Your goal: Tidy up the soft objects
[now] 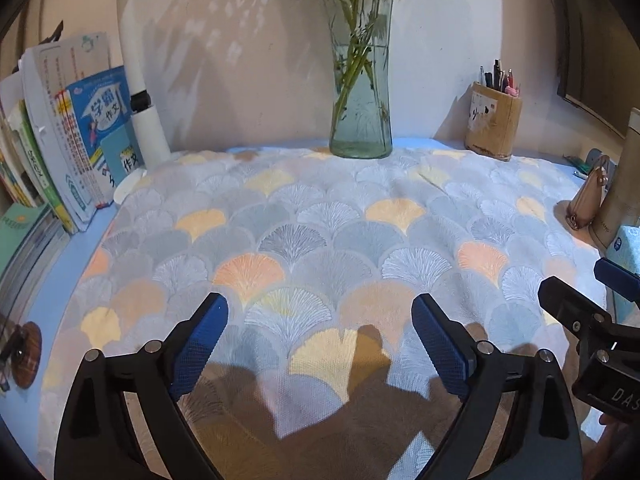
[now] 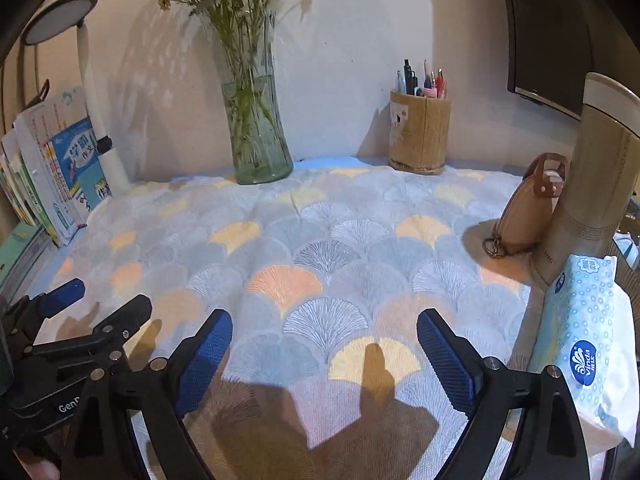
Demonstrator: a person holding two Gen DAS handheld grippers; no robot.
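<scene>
A soft cloth printed with grey, yellow and orange fan shapes lies spread flat over the blue desk. My left gripper hovers open above its near part with nothing between the blue pads; it also shows at the left edge of the right wrist view. Beside it, my right gripper is open over the same cloth and empty, and it appears at the right edge of the left wrist view. A soft pack of tissues leans at the cloth's right edge.
A glass vase of flowers and a wooden pen holder stand at the back wall. Books and a white lamp line the left side. A tan pouch and a tall tumbler stand at the right.
</scene>
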